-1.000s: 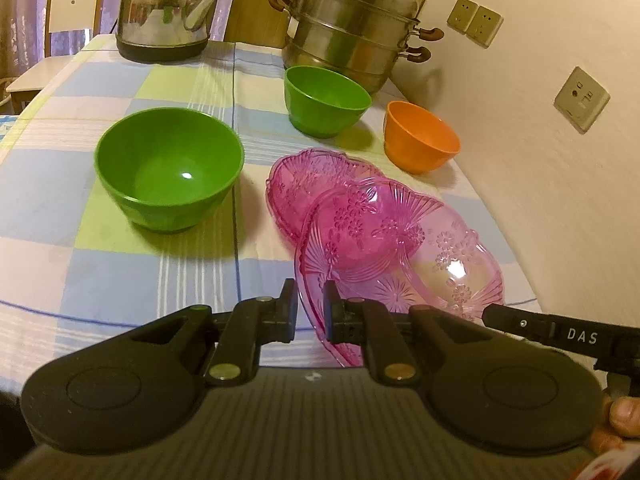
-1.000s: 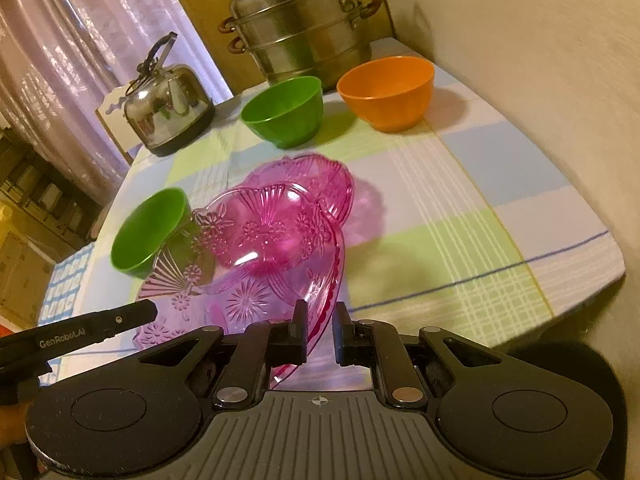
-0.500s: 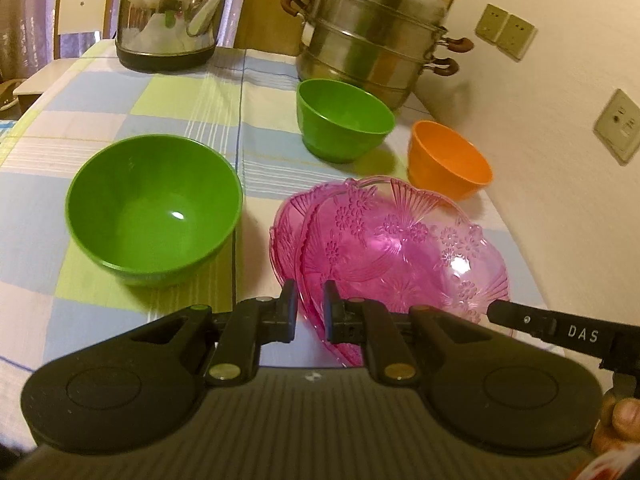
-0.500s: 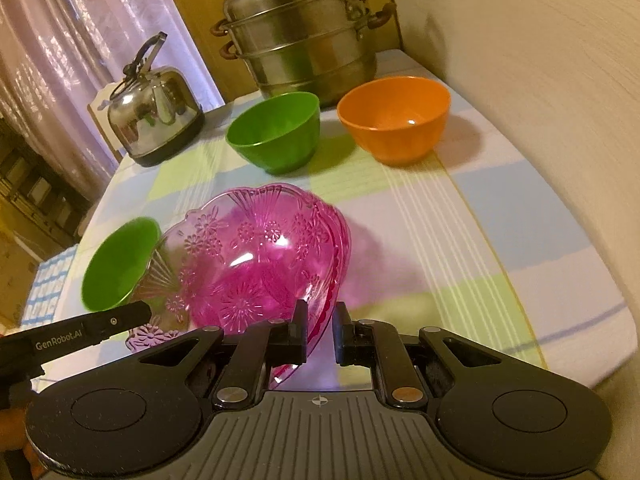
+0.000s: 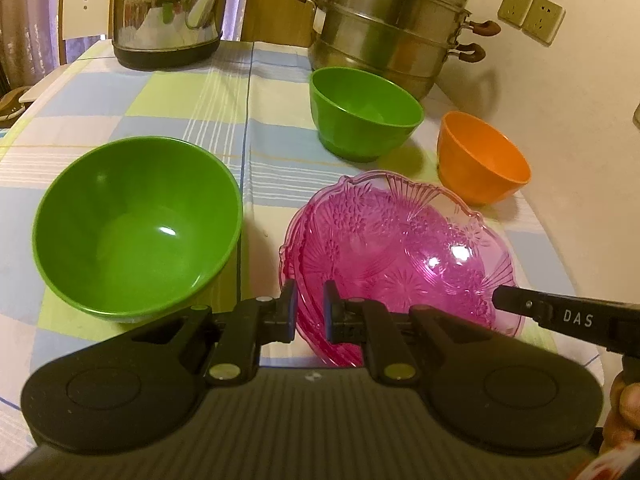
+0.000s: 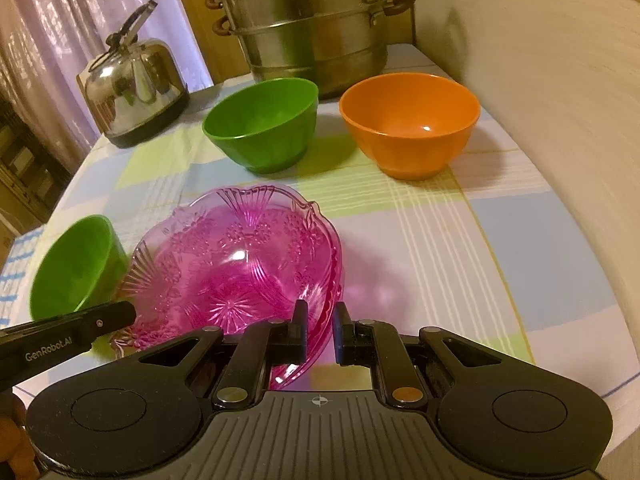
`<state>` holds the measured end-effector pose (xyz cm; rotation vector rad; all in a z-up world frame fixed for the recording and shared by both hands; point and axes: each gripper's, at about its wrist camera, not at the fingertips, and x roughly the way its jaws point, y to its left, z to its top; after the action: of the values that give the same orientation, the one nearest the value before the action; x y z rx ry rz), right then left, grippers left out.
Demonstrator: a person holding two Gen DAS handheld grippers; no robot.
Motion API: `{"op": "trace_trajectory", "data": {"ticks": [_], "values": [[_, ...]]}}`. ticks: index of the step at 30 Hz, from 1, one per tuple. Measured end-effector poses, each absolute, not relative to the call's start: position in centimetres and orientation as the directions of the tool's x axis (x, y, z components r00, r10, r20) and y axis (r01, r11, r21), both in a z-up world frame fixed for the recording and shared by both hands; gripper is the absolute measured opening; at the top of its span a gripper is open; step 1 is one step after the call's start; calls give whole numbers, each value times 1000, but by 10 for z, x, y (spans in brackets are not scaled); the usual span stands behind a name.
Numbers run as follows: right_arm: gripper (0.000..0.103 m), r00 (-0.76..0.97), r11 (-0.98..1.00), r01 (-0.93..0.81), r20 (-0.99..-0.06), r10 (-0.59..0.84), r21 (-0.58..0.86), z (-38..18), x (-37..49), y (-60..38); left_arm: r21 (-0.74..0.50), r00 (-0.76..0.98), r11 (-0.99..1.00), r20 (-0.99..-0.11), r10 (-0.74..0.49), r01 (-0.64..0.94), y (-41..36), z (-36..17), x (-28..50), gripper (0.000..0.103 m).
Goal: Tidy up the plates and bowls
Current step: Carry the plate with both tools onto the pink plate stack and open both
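Left gripper fingers clamped on near-left rim of pink plate; right gripper fingers clamped on its near-right rim. Plate sits over a second pink plate, only its edge showing, on the checked bench. Large green bowl just left, small green bowl and orange bowl behind. Kettle and steamer pot at back.

Left tool clamped on the near rim of a pink glass plate, large green bowl to its left on the checked desk, smaller green bowl, orange bowl, kettle and steamer pot behind.
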<state>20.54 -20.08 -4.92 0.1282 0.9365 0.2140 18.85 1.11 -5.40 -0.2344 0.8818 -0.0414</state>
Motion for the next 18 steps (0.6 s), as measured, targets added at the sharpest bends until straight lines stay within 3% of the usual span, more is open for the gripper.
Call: {"op": "trace_trajectory", "data": {"ticks": [8,12,13,15,16,18], "values": [[13,571,974,-132,-789,227,184,-55,211,-195,-213,632,975,-765,-125,-66,13,-60,193,11],[13,579,968,-148,-776,250,201,-57,212,-195,-221,622,973,-771,-135,-62,12,-63,196,21],[15,581,969,-150,-775,248,198,-58,212,-195,-222,628,973,-767,-135,-61,12,-62,195,21],[34,590,968,-149,-768,251,202,-57,211,-196,-216,638,975,-759,-131,-56,10,-59,192,21],[50,597,967,-143,-761,254,210,-56,210,-198,-217,641,975,-756,-134,-52,10,-57,191,21],[55,612,967,-130,-749,252,219,-52,206,-202,-223,650,974,-747,-140,-47,10,-52,186,21]]}}
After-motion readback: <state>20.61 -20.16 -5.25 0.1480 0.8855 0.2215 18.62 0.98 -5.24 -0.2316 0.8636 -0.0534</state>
